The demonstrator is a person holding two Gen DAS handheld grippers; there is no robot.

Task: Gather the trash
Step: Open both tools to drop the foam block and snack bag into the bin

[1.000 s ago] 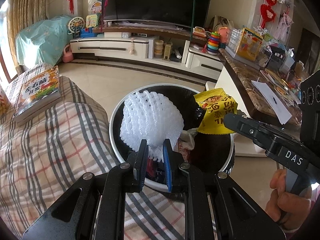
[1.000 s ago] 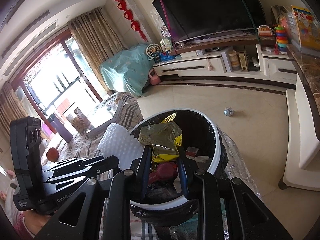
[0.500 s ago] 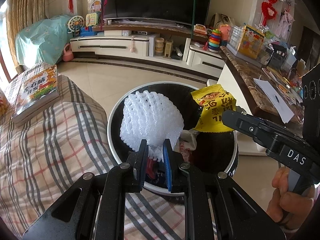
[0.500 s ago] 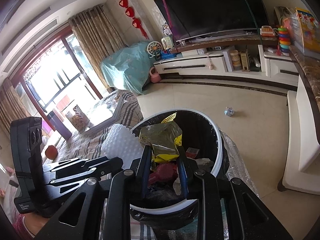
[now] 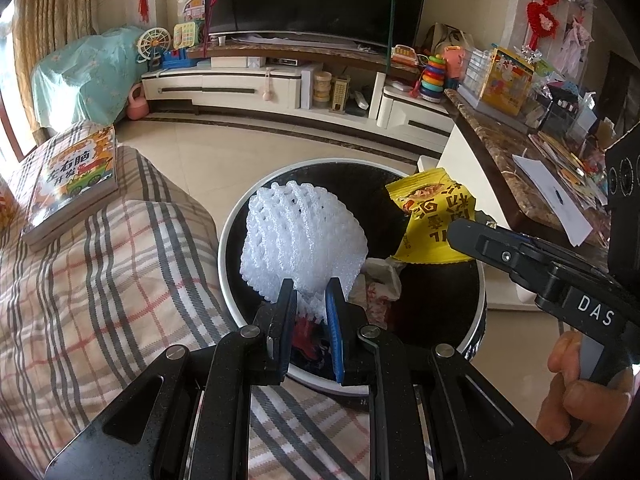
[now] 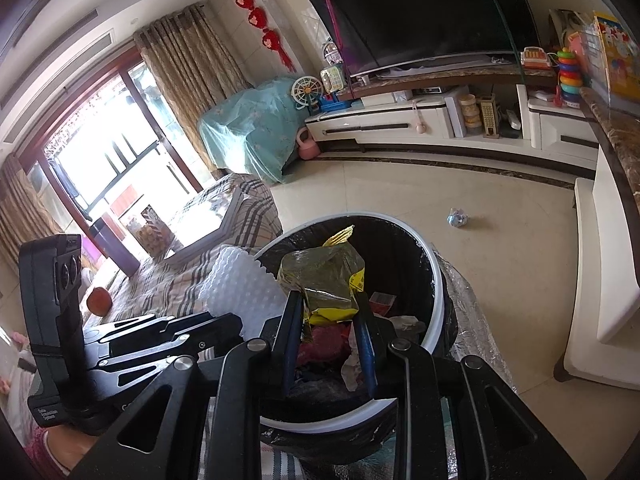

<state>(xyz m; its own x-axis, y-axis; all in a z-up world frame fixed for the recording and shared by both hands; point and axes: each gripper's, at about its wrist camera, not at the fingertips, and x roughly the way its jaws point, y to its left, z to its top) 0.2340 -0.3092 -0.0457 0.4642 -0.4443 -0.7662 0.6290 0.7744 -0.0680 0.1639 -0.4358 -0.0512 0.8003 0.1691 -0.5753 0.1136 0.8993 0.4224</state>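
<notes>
My left gripper (image 5: 311,294) is shut on a white foam fruit net (image 5: 302,242) and holds it over the round trash bin (image 5: 236,220) with a white rim and black liner. My right gripper (image 6: 327,302) is shut on a yellow snack wrapper (image 6: 326,280) above the same bin (image 6: 434,276). In the left wrist view the wrapper (image 5: 434,218) hangs over the bin's right side, pinched by the right gripper's fingers (image 5: 476,236). The foam net (image 6: 236,284) shows at the bin's left edge in the right wrist view. Trash lies inside the bin.
A plaid-covered table (image 5: 100,280) with a children's book (image 5: 74,176) lies left of the bin. A crumpled scrap (image 6: 458,217) lies on the tiled floor. A marble-topped counter (image 5: 504,156) stands to the right. A TV stand (image 5: 248,84) lines the far wall.
Both grippers have drifted only slightly above the bin, still holding their items. The yellow wrapper has risen a little in the left wrist view.
</notes>
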